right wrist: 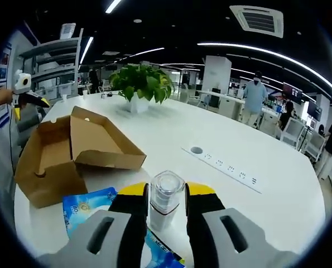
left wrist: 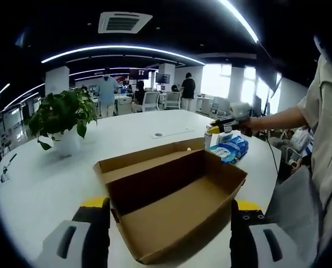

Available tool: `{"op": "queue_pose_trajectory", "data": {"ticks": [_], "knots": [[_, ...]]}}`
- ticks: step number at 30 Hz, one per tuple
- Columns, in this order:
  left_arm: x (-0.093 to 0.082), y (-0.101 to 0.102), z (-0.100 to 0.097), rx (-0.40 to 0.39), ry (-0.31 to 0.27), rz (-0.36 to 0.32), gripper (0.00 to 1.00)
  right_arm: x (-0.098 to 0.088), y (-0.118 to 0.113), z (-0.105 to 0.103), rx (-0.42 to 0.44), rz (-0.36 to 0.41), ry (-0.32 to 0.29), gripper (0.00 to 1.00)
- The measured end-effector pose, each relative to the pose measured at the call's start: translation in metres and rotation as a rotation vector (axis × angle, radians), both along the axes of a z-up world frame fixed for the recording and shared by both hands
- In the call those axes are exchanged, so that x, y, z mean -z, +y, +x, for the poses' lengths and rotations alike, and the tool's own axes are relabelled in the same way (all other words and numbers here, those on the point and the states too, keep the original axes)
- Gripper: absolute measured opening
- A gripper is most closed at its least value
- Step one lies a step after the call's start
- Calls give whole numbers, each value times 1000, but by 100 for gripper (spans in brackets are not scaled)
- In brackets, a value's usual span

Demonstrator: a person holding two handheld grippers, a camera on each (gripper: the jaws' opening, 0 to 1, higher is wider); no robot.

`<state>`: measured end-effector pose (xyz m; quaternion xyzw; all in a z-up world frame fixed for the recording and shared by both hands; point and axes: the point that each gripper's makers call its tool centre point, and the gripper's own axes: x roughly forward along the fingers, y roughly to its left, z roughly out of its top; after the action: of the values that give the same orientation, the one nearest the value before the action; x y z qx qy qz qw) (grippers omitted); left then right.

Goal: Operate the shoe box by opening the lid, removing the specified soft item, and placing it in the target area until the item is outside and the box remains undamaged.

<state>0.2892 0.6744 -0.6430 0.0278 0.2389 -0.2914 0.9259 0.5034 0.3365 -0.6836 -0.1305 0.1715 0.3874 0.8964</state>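
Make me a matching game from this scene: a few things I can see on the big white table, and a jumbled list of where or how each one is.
Things:
1. shoe box
2. blue soft pack
3. potted plant
4. clear bottle

States:
A. between the jaws of the right hand-held gripper
B. open, nothing inside
C. lying on the table beside the box
D. standing beyond the box, leafy green

Pairs: 1-B, 2-C, 3-D, 4-A

plain brown cardboard shoe box [left wrist: 177, 209], open; blue-and-white printed soft plastic packet [right wrist: 87, 205]; clear capped bottle [right wrist: 166, 198]; black gripper fingers tipped yellow [right wrist: 133, 192]; glossy white table [right wrist: 266, 212]; green leafy potted plant [left wrist: 62, 111]
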Motion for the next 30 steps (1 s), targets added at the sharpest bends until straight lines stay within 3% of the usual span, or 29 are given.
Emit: {"op": "queue_pose_trajectory", "data": {"ticks": [12, 21, 30], "knots": [[6, 15, 4, -50, 9, 37, 81, -18, 4, -8, 10, 27, 4, 28], [13, 29, 7, -115, 29, 81, 60, -30, 8, -15, 30, 17, 50, 30], [24, 36, 4, -158, 74, 129, 45, -43, 25, -23, 13, -26, 79, 28]]}}
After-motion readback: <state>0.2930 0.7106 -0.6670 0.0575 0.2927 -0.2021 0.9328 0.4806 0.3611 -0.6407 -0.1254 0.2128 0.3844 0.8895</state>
